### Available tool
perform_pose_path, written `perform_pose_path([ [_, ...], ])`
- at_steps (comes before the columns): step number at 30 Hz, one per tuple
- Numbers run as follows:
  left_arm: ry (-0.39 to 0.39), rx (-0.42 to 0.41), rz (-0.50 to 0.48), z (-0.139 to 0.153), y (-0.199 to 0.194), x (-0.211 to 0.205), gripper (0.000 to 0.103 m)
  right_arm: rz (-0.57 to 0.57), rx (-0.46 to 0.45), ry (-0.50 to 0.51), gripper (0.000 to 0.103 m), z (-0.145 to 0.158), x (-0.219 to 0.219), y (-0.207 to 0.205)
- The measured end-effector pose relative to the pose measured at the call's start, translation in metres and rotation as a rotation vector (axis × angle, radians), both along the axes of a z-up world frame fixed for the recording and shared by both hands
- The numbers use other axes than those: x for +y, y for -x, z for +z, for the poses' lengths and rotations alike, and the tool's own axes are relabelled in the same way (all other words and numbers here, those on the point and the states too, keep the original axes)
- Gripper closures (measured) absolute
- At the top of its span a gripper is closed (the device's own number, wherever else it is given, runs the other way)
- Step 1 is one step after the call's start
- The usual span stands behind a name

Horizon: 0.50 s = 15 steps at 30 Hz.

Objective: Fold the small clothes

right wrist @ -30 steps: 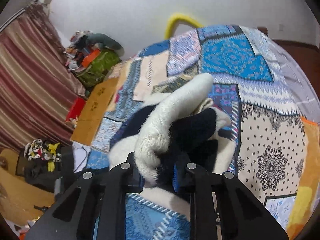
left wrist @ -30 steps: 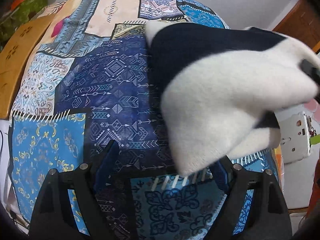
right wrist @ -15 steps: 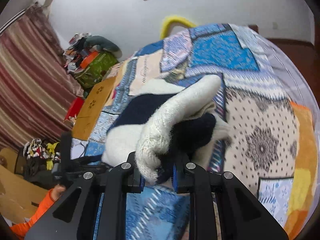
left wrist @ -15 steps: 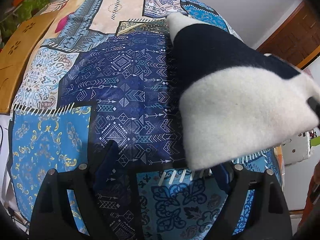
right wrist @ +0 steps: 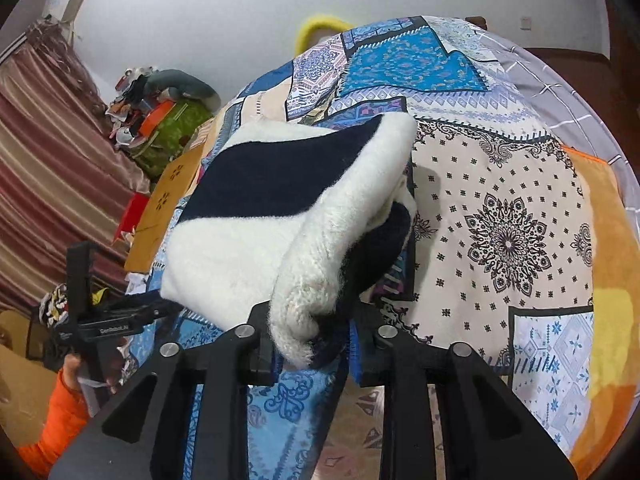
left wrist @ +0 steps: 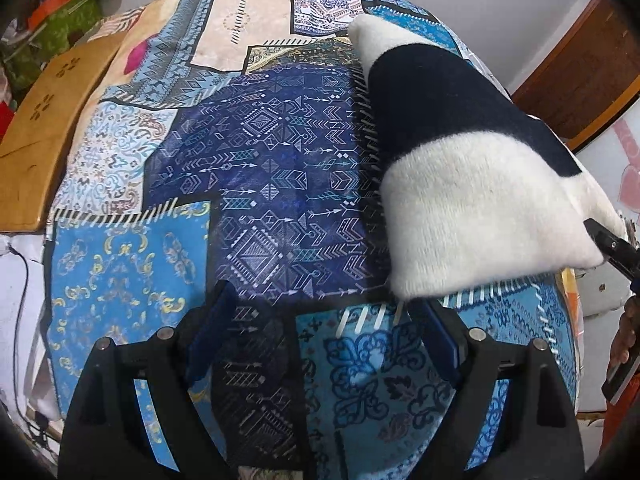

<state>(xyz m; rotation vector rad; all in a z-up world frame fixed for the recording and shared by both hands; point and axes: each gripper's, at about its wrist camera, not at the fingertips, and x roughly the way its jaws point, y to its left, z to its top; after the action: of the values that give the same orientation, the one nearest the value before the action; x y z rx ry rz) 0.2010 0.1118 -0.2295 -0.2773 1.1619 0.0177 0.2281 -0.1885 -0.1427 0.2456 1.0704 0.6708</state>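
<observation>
Looking along the left wrist view, the left gripper [left wrist: 320, 344] stands with its jaws spread wide and nothing between them, hovering over the patchwork bedspread [left wrist: 256, 184]. The garment [left wrist: 472, 196], a fuzzy knit in cream with a broad dark navy band, lies to the right of this gripper and just beyond its right finger. It rests on the bedspread as a folded slab, its near edge thick and rounded. At the right frame edge a tip of the right gripper [left wrist: 614, 248] meets the garment's corner; the rest of that tool is cut off. A wooden board [left wrist: 44, 132] lies at the left margin.

In the right wrist view, the right gripper [right wrist: 314, 340] is pressed together on a bunched roll of the garment [right wrist: 256, 216], cream outside with navy tucked inside. From the pinch the cloth spreads up and left in a flat panel over the bedspread [right wrist: 504, 216]. How many layers sit within the pinch is not discernible. The left gripper [right wrist: 104, 320] shows at the lower left, held in a hand with an orange sleeve, apart from the cloth edge. A striped curtain [right wrist: 44, 152] and a cluttered pile [right wrist: 160, 120] fill the left background.
</observation>
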Motion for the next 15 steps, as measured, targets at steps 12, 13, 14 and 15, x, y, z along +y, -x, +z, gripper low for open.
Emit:
perform_pose_path([
  [12, -0.102, -0.122, -0.021, 0.053, 0.013, 0.005, 0.015, -0.01, -0.059, 0.097, 0.049, 0.02, -0.016, -0.004],
  [13, -0.098, -0.138, -0.017, 0.058, 0.012, 0.006, 0.015, -0.01, -0.065, 0.102, 0.046, 0.022, -0.016, -0.007],
  [14, -0.095, -0.15, -0.017, 0.063, 0.011, 0.007, 0.015, -0.01, -0.076, 0.108, 0.044, 0.025, -0.015, -0.008],
  [15, -0.093, -0.164, -0.016, 0.067, 0.008, 0.008, 0.015, -0.011, -0.09, 0.116, 0.044, 0.028, -0.014, -0.009],
])
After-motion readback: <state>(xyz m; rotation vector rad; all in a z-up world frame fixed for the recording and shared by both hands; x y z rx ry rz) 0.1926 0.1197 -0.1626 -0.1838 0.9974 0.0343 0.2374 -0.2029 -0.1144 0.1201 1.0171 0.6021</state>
